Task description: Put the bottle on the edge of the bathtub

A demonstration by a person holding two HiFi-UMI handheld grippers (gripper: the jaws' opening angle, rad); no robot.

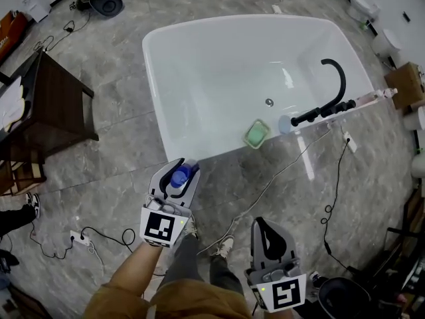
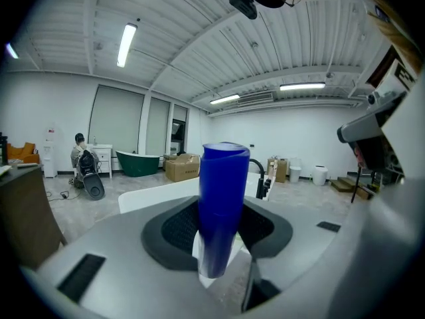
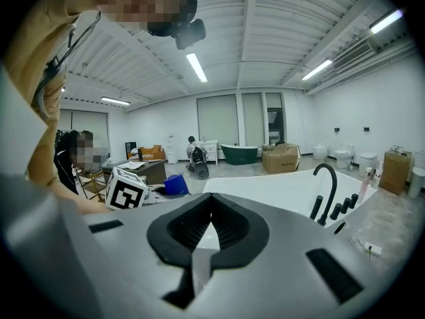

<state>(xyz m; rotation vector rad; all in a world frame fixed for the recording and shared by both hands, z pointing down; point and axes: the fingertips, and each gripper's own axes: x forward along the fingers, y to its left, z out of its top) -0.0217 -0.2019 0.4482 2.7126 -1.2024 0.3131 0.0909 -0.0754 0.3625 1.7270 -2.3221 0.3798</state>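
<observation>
- So far, the bottle (image 1: 180, 176) is clamped in the left gripper (image 1: 178, 167). It is held over the floor (image 1: 113, 111), close to the near edge of the tub (image 1: 226, 65).
- Nothing has been put on the edge yet, so the bottle must be carried over and set down.
- The right gripper (image 1: 263, 226) is closed tight, and nothing is held in it.
- Only in the head view is the gap between bottle and tub seen.
- Only in the left gripper view is the bottle seen upright between the jaws.

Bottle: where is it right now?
Head view, lower left: the bottle is clamped in the left gripper, over the floor just short of the bathtub's near rim.
</observation>
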